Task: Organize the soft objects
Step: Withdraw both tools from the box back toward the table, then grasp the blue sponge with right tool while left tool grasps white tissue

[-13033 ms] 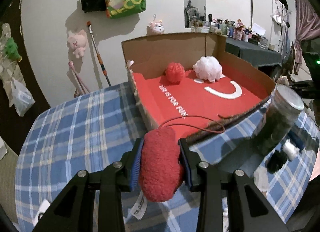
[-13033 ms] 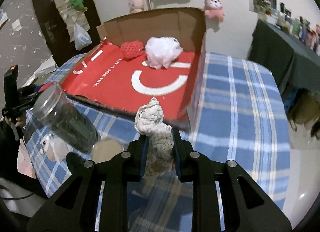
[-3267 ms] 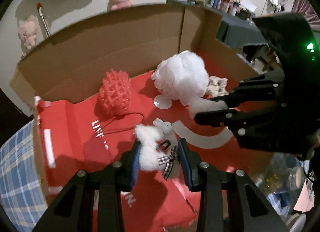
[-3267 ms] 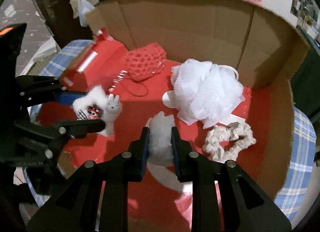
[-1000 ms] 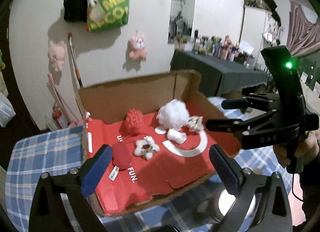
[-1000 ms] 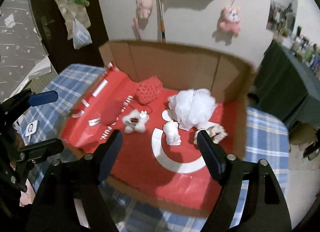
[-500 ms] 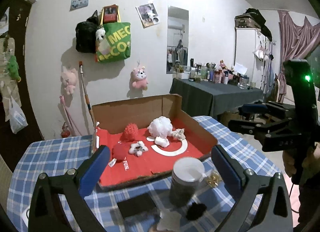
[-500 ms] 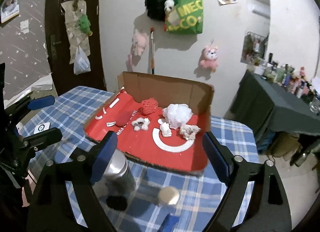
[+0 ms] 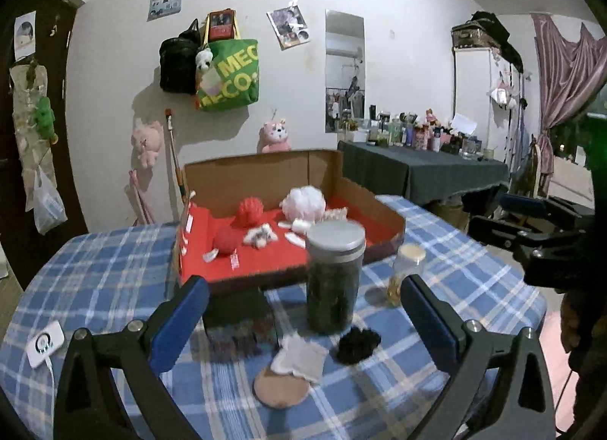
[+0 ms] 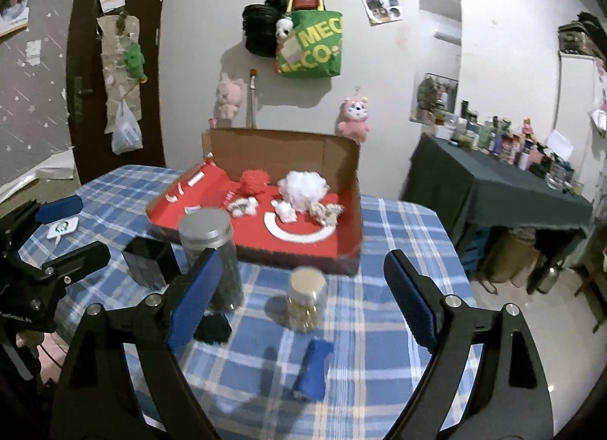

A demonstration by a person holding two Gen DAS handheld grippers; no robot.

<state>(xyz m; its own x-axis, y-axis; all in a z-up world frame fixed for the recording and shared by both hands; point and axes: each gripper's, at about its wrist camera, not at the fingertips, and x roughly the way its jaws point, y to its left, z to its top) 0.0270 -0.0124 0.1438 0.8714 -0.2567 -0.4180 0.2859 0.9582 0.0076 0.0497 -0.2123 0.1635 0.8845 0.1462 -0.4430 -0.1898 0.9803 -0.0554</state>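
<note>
Right wrist view is showing both my jaws standing wide and empty, soft toys (image 10: 301, 189) lying in the box (image 10: 343, 212), while I am risking toppling the tall jar (image 10: 212, 250) reaching for the table's (image 10: 398, 326) black puff (image 10: 212, 328).

Dark jar (image 9: 334, 280) blurred, hides box (image 9: 383, 212) front edge; black clump (image 9: 358, 343) unidentifiable.

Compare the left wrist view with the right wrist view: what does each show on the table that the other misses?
Only the left wrist view shows the white cloth on a round tan pad. Only the right wrist view shows the blue object on the tablecloth near the camera. Both show the cardboard box of soft toys, the tall dark jar, the small jar and both open grippers.
</note>
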